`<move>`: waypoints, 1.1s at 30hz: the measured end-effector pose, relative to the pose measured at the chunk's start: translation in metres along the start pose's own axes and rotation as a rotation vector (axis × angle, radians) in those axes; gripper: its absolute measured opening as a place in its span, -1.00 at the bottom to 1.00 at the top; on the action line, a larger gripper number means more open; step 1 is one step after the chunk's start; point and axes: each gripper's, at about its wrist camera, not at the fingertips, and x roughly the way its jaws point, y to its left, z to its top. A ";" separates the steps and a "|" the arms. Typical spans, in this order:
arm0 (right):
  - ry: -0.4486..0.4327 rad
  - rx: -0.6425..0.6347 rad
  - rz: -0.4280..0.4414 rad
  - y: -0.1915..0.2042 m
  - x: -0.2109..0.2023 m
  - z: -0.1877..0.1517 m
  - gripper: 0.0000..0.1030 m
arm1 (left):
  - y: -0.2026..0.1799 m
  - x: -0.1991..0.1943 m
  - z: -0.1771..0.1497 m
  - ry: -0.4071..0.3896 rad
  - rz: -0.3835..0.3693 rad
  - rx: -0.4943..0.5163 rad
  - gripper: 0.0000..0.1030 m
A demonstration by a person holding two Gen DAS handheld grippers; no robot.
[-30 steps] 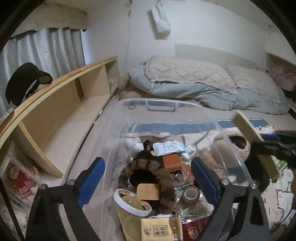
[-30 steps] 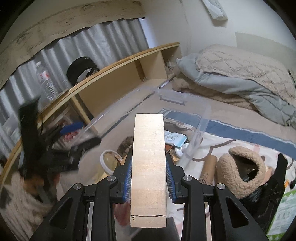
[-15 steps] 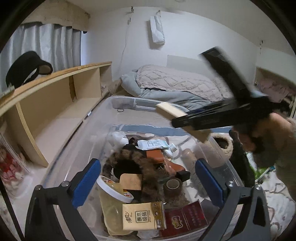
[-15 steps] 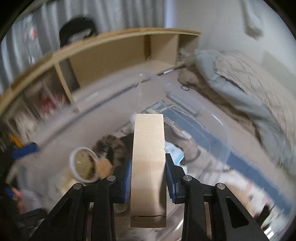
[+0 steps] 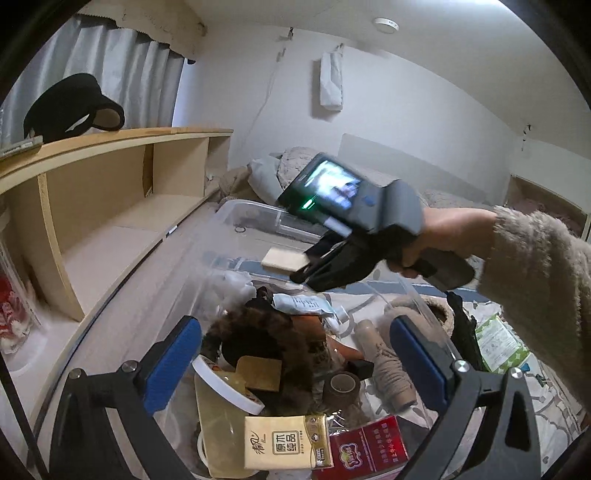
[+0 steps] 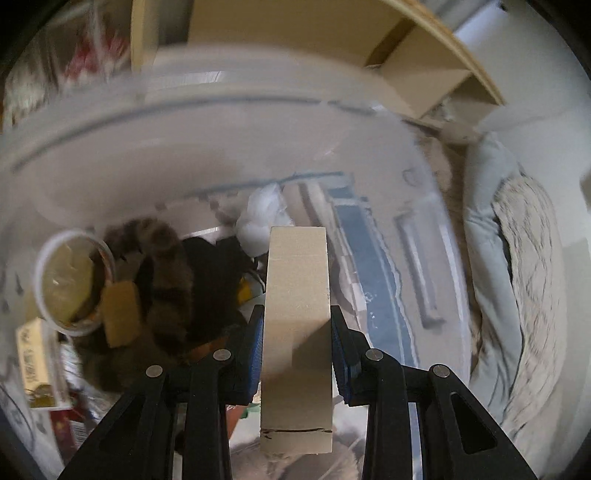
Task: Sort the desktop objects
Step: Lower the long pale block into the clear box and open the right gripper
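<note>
Hand-held gripper over bedroom bin

Pretty ordinary bedroom here. White walls and a white ceiling with a small round fitting up top, maybe a smoke alarm, hard to tell from this angle. Grey curtains hang on the left under a ragged pelmet. Below them sits a long light-wood shelf unit with open cubbies, and a black cap rests on its top board. At the far wall there's a low bed with a grey duvet and a beige knitted blanket. A white cloth hangs from a wall hook. The floor looks pale.
</note>
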 end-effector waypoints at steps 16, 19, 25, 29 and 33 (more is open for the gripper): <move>-0.033 -0.011 -0.259 -0.020 0.016 -0.027 0.95 | -0.002 0.000 -0.003 -0.013 -0.001 0.024 1.00; -0.089 0.033 -0.226 -0.024 -0.001 -0.038 0.95 | 0.000 0.000 -0.003 -0.015 0.002 0.017 1.00; -0.229 0.108 -0.081 -0.007 -0.028 -0.036 0.96 | 0.001 0.001 -0.003 -0.011 0.035 0.003 1.00; -0.314 0.143 -0.046 0.001 -0.046 -0.049 1.00 | -0.004 0.000 -0.004 -0.019 0.065 0.009 1.00; -0.371 0.213 -0.001 0.007 -0.068 -0.061 1.00 | -0.010 -0.003 -0.003 -0.015 0.068 0.009 1.00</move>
